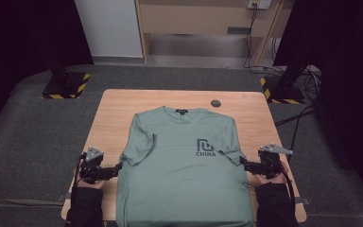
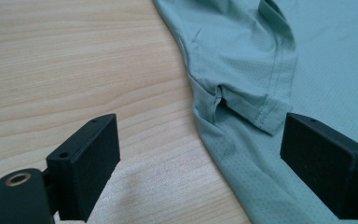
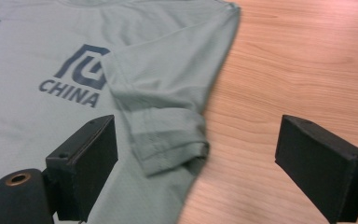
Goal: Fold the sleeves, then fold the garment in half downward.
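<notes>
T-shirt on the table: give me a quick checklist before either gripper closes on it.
1. T-shirt lying flat, front up: ok.
2. Left gripper open at the shirt's side edge: ok.
3. Right gripper open at the opposite edge: ok.
4. Left sleeve folded inward over the body: ok.
5. Right sleeve folded inward, hem between the jaws: ok.
6. Small round object near the table's far edge, apart from the collar: ok.
</notes>
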Demonstrator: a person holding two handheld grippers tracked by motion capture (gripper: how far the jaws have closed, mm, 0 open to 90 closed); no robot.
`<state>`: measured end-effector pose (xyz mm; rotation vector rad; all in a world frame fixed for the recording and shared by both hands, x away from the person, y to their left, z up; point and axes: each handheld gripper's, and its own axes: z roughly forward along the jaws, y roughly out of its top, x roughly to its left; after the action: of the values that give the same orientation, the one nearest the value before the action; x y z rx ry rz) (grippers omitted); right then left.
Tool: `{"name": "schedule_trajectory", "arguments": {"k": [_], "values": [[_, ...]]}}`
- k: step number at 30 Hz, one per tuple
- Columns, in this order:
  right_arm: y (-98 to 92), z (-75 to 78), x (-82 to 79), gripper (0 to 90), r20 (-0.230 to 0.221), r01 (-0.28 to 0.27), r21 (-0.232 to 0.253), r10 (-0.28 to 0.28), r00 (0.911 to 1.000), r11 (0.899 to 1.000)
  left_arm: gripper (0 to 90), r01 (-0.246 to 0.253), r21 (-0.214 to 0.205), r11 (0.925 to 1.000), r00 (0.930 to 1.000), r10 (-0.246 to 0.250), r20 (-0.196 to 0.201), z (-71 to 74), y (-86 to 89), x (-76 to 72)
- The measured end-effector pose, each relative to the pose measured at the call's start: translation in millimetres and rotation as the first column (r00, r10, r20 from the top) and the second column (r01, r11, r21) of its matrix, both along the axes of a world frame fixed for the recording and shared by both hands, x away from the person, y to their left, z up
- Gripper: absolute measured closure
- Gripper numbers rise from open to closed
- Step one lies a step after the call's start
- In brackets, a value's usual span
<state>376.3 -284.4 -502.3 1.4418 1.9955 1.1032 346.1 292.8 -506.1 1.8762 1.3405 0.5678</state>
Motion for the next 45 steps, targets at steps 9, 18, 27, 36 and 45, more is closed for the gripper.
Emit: {"name": "schedule_trajectory", "arguments": {"k": [9,18,27,36,45], "values": [[-13.0,-1.7,-7.4,11.7,0.003,0.033,0.007,-0.033,0.9995,0.999,11.0,0.017,-0.012,0.9998,0.9997,-0.016,0.019,10.2,-1.9,-4.4],[-20.8,2.9,-13.2,11.5,0.016,0.049,0.026,-0.049,0.9986,0.998,11.2,0.037,-0.014,0.9992,0.9993,-0.037,0.004,11.5,-7.0,2.0],[-20.3,9.1,-8.4,11.5,0.026,0.047,0.032,-0.048,0.9985,0.998,11.5,0.035,-0.081,0.9961,0.9994,-0.035,0.001,18.0,0.1,11.1],[-12.6,17.5,11.4,13.2,0.026,0.027,0.013,-0.027,0.9993,1.0,13.4,0.015,-0.118,0.9929,0.9998,-0.013,0.017,30.4,2.2,30.6],[-5.8,34.1,34.2,14.4,0.05,0.02,0.02,-0.021,0.9985,1.0,14.1,0.018,-0.104,0.9944,0.9998,-0.017,0.013,39.5,-2.3,53.5]]}}
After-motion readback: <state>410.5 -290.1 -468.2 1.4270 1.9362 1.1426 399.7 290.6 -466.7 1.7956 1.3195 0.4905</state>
